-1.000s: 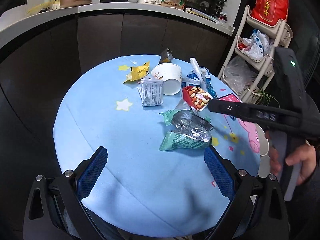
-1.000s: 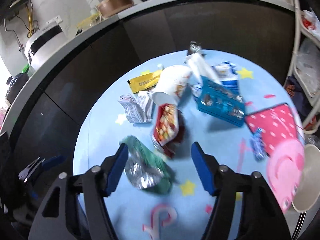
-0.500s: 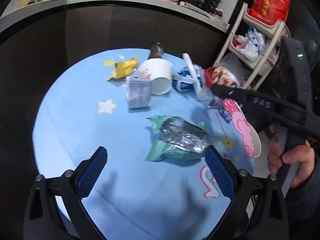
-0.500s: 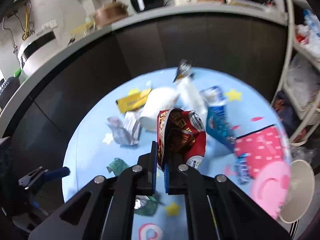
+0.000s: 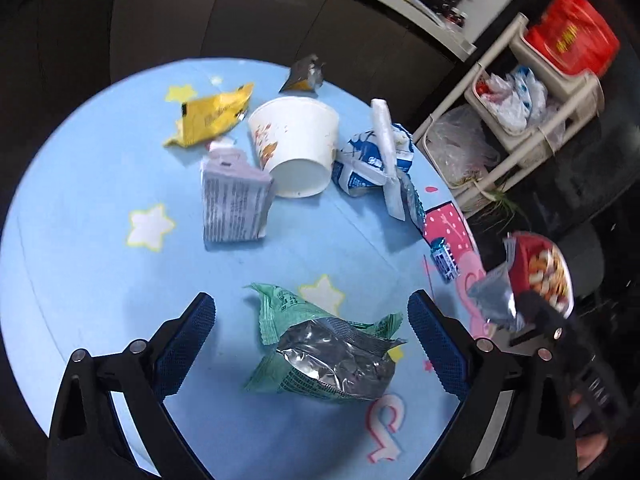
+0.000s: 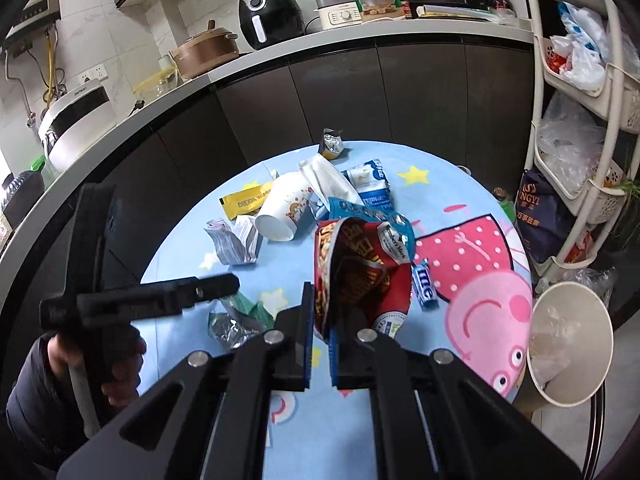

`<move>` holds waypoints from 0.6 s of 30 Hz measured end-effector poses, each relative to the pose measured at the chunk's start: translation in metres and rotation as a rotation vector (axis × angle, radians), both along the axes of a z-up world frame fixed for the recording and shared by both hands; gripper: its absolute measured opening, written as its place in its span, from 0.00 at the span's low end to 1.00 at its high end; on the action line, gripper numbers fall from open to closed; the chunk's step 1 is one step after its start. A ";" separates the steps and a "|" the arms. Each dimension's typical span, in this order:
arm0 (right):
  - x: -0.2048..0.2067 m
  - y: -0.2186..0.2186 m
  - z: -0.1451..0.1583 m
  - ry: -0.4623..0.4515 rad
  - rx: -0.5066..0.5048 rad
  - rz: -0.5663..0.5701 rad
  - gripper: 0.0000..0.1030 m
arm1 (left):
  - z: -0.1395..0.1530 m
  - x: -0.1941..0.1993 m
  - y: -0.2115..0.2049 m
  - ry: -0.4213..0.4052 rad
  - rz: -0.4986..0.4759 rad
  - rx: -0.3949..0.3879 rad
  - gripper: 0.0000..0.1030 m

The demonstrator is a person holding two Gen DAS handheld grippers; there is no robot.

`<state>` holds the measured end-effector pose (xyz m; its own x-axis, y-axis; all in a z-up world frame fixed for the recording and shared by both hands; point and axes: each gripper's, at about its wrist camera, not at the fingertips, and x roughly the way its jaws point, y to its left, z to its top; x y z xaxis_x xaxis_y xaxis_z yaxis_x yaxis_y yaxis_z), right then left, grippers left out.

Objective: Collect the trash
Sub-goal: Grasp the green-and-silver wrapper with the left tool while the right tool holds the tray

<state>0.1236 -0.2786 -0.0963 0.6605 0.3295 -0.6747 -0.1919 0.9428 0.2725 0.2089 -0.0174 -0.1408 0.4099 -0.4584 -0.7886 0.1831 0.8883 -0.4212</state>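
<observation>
red snack bag, green wrapper, star-patterned blue table

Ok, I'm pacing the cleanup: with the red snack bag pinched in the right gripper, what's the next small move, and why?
Probably carry the red snack bag sideways to the white bin at the table's edge. The right gripper is shut on it and it hangs clear of the table; the bin's mouth is open just to the right in the right wrist view.

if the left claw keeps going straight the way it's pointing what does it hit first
Most likely the green and silver snack wrapper, lying on the blue table between the open left claw fingers. Depth is hard to judge, though.
</observation>
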 end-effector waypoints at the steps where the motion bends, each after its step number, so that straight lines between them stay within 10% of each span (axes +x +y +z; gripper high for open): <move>1: -0.002 -0.001 -0.001 0.004 0.011 -0.003 0.07 | -0.001 0.002 0.001 0.014 0.006 -0.004 0.80; 10: -0.011 0.001 -0.001 0.003 0.030 0.005 0.07 | -0.010 -0.003 -0.010 0.058 -0.037 0.043 0.55; 14: -0.014 0.002 0.000 0.002 0.033 0.004 0.08 | -0.016 -0.001 -0.013 0.092 -0.049 0.047 0.16; 18: -0.020 0.002 0.002 -0.004 0.036 0.003 0.08 | -0.014 -0.009 -0.016 0.064 -0.064 0.073 0.07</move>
